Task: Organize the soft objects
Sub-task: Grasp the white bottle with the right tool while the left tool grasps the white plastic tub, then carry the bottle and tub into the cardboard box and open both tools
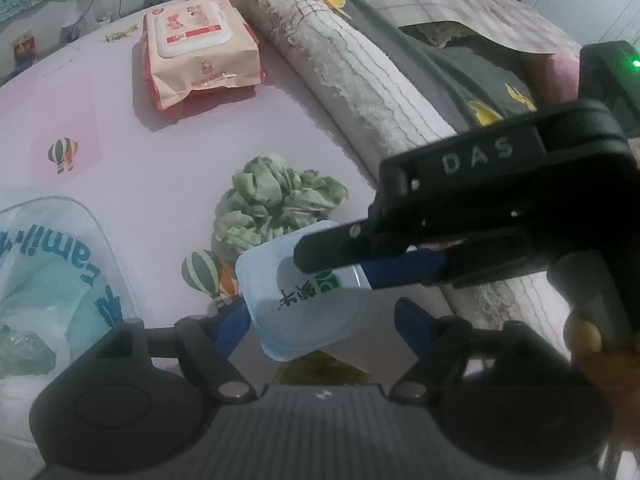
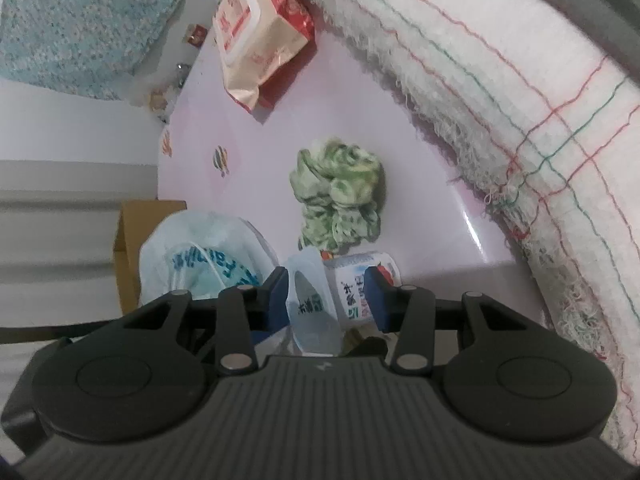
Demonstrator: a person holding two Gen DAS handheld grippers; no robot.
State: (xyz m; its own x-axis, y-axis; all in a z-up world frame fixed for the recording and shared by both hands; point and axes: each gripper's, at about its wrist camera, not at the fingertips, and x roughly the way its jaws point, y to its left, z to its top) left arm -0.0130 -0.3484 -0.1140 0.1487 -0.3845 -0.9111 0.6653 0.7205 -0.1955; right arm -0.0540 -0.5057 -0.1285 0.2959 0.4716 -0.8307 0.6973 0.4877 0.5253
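– Your right tool (image 2: pixel 328 292) seems to pinch the thin plastic cup (image 2: pixel 352 288): one pad lies at its open mouth, the other at the label. How firm the grip is, I cannot tell.

– And my left tool (image 1: pixel 324 318)?

– It is spread wide around the same cup. One of its fingers (image 1: pixel 234 322) is just beside the cup and the other stands apart, so it carries nothing.

– What can go wrong, then?

– The cup looks to hang near the edge of the pink worktop (image 1: pixel 160 168). If your right grip is loose, the cup can slip and fall down past the edge. If you squeeze more, the thin wall can buckle and jump out. Also, your two tools are very close, and their fingers may knock together.

– And the soft things?

– The crumpled green cloth (image 1: pixel 276 204) lies on the worktop just beyond the cup, untouched. The wipes pack (image 1: pixel 196 48) is farther back, beside the fringed towel (image 1: pixel 352 64). The plastic bag (image 1: pixel 48 280) is at your left. A falling cup could also drag the cloth.
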